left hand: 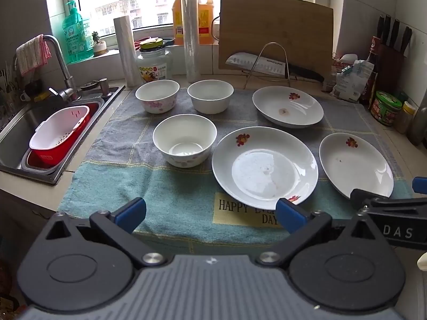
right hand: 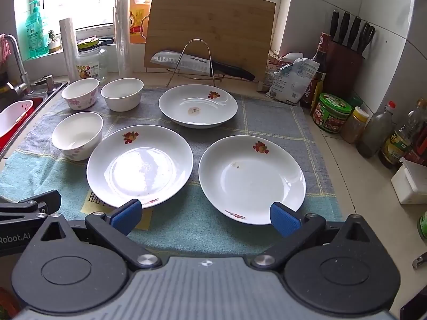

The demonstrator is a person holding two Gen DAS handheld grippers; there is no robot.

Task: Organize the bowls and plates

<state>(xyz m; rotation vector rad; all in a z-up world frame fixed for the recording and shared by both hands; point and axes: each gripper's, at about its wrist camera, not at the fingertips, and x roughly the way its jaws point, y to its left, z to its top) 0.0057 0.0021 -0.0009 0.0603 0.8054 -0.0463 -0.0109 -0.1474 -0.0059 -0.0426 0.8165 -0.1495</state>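
Observation:
Three white plates with red flower marks lie on a blue-grey towel (left hand: 165, 200): a near middle plate (left hand: 264, 166) (right hand: 140, 165), a near right plate (left hand: 356, 164) (right hand: 252, 178) and a far plate (left hand: 287, 106) (right hand: 198, 106). Three white bowls stand to the left: a near bowl (left hand: 184, 139) (right hand: 77, 135), a far left flowered bowl (left hand: 157, 95) (right hand: 80, 93) and a far plain bowl (left hand: 210, 96) (right hand: 122, 94). My left gripper (left hand: 210, 214) is open and empty above the towel's front edge. My right gripper (right hand: 205, 216) is open and empty, just short of the near plates.
A sink (left hand: 16, 144) with a red and white strainer basket (left hand: 60, 133) lies at the left. A cutting board (left hand: 275, 32), a knife on a wire rack (left hand: 269, 65), bottles and jars line the back. Sauce bottles (right hand: 376, 130) and a knife block (right hand: 344, 61) stand at the right.

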